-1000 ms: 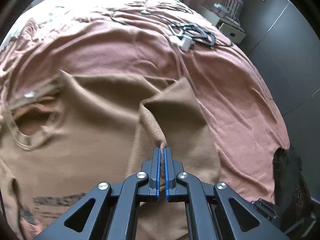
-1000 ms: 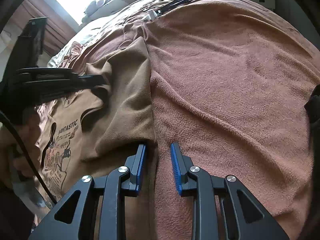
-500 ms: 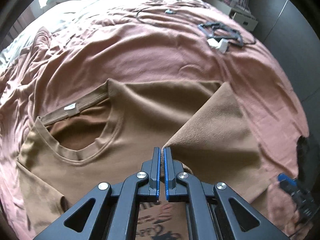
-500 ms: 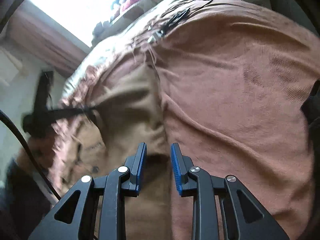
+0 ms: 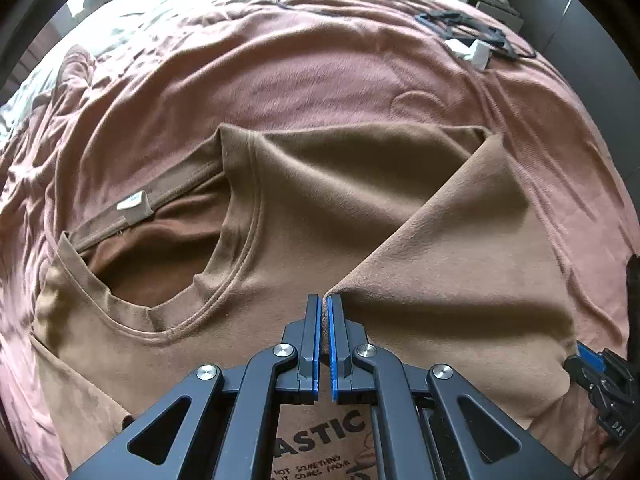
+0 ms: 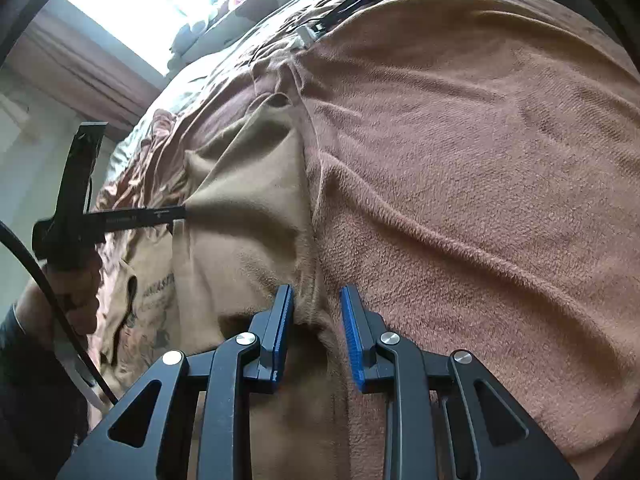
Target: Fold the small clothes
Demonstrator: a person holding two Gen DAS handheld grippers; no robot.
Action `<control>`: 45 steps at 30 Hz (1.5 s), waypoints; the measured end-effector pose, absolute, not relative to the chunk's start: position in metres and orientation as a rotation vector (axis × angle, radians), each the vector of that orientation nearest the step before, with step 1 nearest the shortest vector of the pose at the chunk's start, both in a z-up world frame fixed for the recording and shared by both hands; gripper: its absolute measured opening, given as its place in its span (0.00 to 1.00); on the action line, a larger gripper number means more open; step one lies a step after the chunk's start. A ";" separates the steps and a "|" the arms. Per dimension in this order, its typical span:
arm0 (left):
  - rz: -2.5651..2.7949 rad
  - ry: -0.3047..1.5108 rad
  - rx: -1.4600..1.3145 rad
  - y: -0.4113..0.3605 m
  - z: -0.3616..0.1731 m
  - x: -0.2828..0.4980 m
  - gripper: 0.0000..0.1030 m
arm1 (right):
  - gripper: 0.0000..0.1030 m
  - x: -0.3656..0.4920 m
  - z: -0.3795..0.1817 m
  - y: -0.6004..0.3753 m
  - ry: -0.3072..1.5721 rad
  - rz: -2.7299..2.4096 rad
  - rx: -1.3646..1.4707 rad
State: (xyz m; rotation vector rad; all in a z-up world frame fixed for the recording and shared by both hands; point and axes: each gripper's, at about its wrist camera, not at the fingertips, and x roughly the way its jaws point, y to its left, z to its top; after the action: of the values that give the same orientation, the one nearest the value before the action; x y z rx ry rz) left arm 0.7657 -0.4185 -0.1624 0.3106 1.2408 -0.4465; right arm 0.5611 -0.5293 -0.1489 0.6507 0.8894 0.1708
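Observation:
A brown T-shirt (image 5: 340, 184) lies front up on the pink blanket (image 5: 320, 72), its neckline (image 5: 224, 272) to the left and a print with letters (image 5: 320, 436) under my left gripper. My left gripper (image 5: 323, 300) points steeply down. It is shut on the tip of a flap (image 5: 460, 260) of the shirt's right side, folded over the chest. In the right wrist view that same left gripper (image 6: 176, 214) pinches the T-shirt (image 6: 248, 208). My right gripper (image 6: 316, 312) is low at the shirt's right edge. Its jaws stand partly apart, astride a ridge of cloth without pressing it.
Black cables and a white charger (image 5: 476, 50) lie at the far right of the bed. A dark cupboard wall (image 5: 600, 40) stands beyond it. A person's hand (image 6: 60, 292) holds the left tool. A bright window (image 6: 160, 0) and curtain are at the bed's far end.
My left gripper has carried the pinched flap across the shirt and lower, so the neckline and print have come into view. The right gripper stays by the shirt's edge, jaws unchanged.

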 end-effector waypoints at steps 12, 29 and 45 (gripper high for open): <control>-0.380 1.189 0.318 -0.422 -0.171 0.779 0.06 | 0.10 0.554 -0.146 -0.531 0.921 0.178 0.626; -0.431 1.308 -0.152 -0.375 -0.147 0.712 0.47 | 0.22 0.529 -0.125 -0.552 0.844 0.170 0.714; -0.476 1.460 -0.366 -0.403 -0.174 0.658 0.30 | 0.22 0.535 -0.127 -0.544 0.848 0.158 0.692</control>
State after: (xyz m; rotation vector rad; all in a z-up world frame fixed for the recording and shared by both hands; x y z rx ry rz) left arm 0.6575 -0.4029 -0.1742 -0.3658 1.4600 -0.4757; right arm 0.5349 -0.5438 -0.1266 0.6919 0.8481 0.1583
